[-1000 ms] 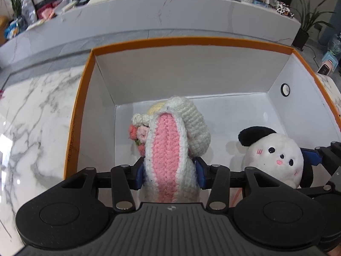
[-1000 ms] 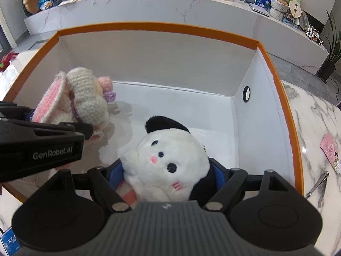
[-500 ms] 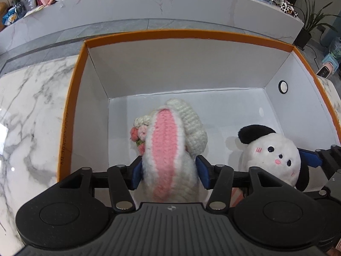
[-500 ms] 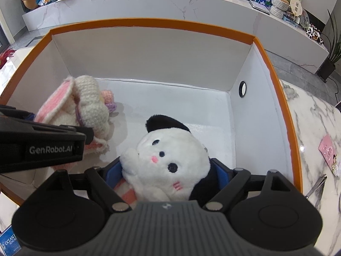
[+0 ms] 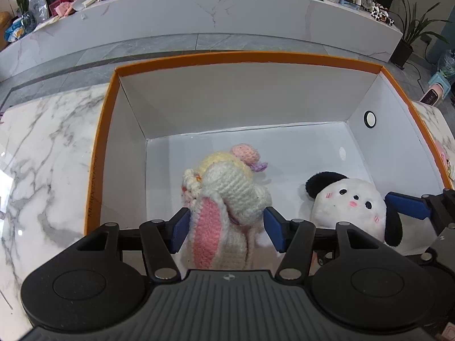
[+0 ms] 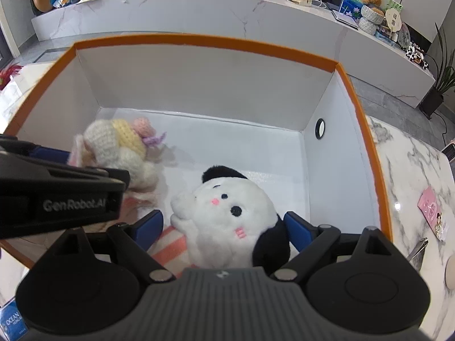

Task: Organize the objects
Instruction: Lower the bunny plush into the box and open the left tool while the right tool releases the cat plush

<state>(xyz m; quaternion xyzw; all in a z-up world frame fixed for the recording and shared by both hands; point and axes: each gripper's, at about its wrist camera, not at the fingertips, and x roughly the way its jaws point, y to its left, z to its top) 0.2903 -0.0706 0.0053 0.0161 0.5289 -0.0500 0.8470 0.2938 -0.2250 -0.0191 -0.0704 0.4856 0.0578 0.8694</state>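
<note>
A white crochet bunny (image 5: 227,199) with a pink ear lies slumped on the floor of an orange-rimmed white box (image 5: 256,56). My left gripper (image 5: 227,230) straddles the bunny. Its jaws are opening and a gap shows at the right pad. To the right lies a white plush dog (image 5: 352,201) with black ears. In the right wrist view the dog (image 6: 224,213) rests between the blue pads of my right gripper (image 6: 223,227), which stands open with a gap at the left pad. The bunny (image 6: 119,147) sits at the left there, partly behind the left gripper's black body.
The box (image 6: 199,41) stands on a marble table (image 5: 42,156). A pink card (image 6: 432,210) and a small metal tool (image 6: 418,248) lie on the table right of the box. A long white counter (image 5: 227,14) with clutter runs behind.
The left jaws have spread off the bunny, which has sagged and turned so its pink ear hangs lower left. The right jaws have widened around the plush dog.
</note>
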